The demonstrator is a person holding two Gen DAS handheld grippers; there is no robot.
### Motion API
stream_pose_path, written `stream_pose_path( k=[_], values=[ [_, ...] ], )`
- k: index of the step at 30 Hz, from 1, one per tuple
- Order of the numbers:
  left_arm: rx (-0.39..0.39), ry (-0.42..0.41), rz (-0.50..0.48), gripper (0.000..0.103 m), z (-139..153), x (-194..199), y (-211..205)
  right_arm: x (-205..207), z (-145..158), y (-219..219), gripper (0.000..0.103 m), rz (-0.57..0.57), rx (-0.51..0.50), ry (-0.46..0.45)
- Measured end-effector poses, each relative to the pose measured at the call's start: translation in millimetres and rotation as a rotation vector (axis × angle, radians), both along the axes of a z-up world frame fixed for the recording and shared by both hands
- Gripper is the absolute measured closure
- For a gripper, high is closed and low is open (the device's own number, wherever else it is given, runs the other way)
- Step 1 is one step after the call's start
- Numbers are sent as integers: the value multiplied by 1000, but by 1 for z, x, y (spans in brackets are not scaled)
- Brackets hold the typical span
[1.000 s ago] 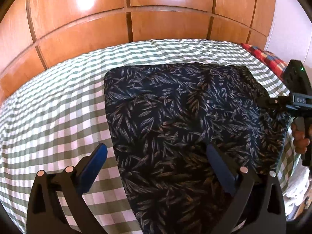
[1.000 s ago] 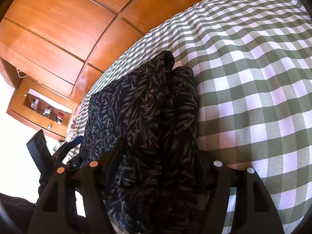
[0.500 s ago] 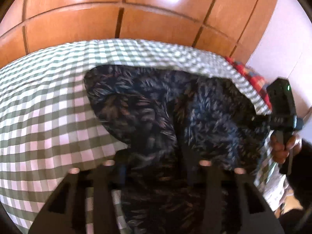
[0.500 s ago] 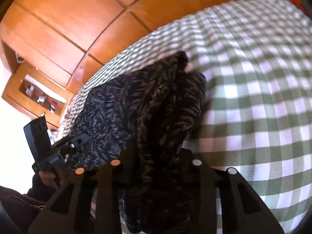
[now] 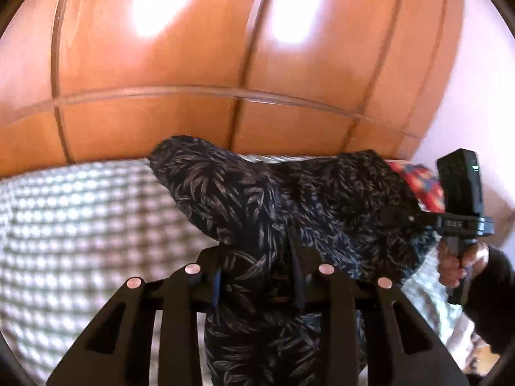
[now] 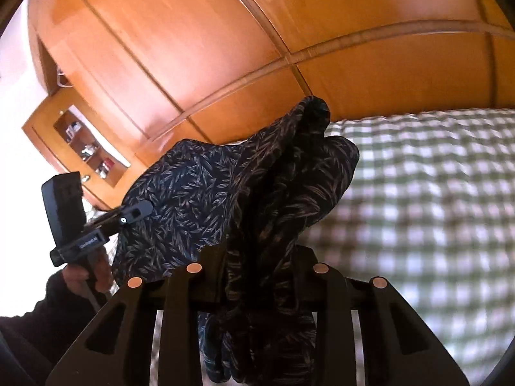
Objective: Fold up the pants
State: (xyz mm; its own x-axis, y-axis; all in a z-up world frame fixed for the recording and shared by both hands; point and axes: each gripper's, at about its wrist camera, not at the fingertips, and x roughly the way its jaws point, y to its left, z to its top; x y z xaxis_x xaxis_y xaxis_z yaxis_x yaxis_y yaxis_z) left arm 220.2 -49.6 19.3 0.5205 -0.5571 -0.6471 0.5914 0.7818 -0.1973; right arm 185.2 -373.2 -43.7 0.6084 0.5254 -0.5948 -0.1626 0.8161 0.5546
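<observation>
The dark leaf-print pants (image 5: pixel 289 199) hang lifted off the green-checked bed cover (image 5: pixel 80 225), stretched between both grippers. In the left wrist view my left gripper (image 5: pixel 257 257) has a bunched edge of the cloth between its fingers, and its jaws are closing on it. My right gripper (image 5: pixel 396 217) pinches the other edge at the right, held by a hand (image 5: pixel 457 260). In the right wrist view the right gripper (image 6: pixel 260 254) is shut on a thick fold of the pants (image 6: pixel 193 199), with the left gripper (image 6: pixel 135 212) gripping the far side.
Glossy wooden wardrobe panels (image 5: pixel 193 64) rise behind the bed. A red patterned pillow (image 5: pixel 418 180) lies at the bed's right end. A wooden shelf niche (image 6: pixel 87 148) with small items sits on the left in the right wrist view. Checked cover (image 6: pixel 434 209) spreads to the right.
Both grippers closed on the pants' edges and lifted them off the bed. The flat cloth is now bunched and hanging, and both views tilted up toward the wardrobe.
</observation>
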Motion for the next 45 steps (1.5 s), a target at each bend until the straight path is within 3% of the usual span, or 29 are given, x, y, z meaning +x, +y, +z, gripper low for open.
stream_pose_path(
  k=[5,8,9,11,14,16,19,22,24,30,38,45],
  values=[
    [108,11,34,71,-22,54,-5,50,-26,8,72,-18,-87,49],
    [193,64,103,71,-55,76,-2,65,-57,-11,63,-74,-148,137],
    [220,92,128,67,-70,79,1,65,-67,-15,58,-91,-150,157],
    [181,126,142,64,-87,73,9,55,-74,-15,55,-96,-141,123],
    [140,123,231,47,-86,64,19,49,-69,-14,44,-128,-148,120],
    [118,103,307,29,-77,56,27,45,-63,-15,39,-172,-189,128],
    [157,15,441,14,-56,30,35,24,-36,-8,31,-224,-257,72],
    [178,-73,499,2,-37,5,34,4,-10,8,25,-263,-311,25],
    [181,-114,537,2,-26,-15,34,-6,2,29,18,-278,-386,-4],
    [195,-123,581,2,-22,-59,35,-44,13,75,14,-314,-534,-47],
    [234,-156,613,2,-25,-99,29,-74,14,119,13,-332,-611,-85],
    [231,-145,612,2,-29,-117,30,-87,12,132,13,-321,-603,-95]
  ],
)
